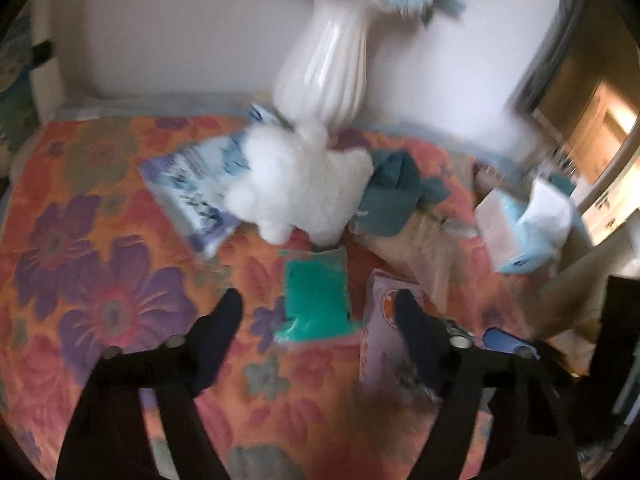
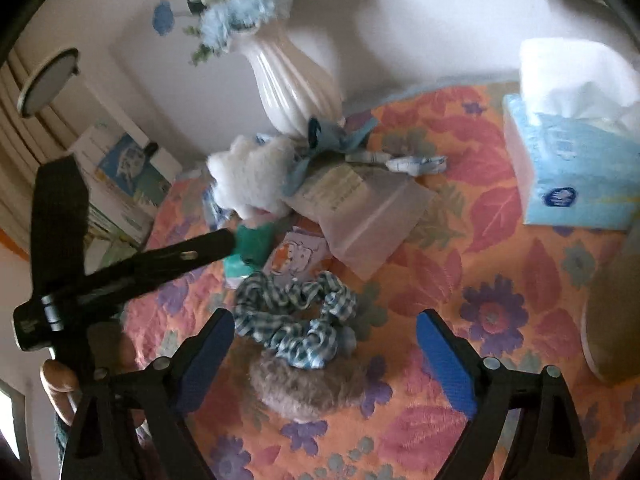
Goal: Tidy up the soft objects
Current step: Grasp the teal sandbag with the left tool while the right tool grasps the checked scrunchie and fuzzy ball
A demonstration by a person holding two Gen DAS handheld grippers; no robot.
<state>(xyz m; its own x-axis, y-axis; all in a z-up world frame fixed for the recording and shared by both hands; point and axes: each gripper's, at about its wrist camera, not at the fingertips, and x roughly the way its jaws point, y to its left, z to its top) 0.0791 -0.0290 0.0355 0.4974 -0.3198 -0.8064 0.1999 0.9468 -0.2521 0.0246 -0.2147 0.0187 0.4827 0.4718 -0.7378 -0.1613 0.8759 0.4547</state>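
1. A white vase is seen at the back of the table, with blue flowers held in it.
2. Tissues are seen rising from a blue tissue box.
3. A checked scrunchie and a furry scrunchie are found between the parted fingers of the right claw, untouched.
4. The left claw is angled down, part open around a green packet; contact cannot be told.
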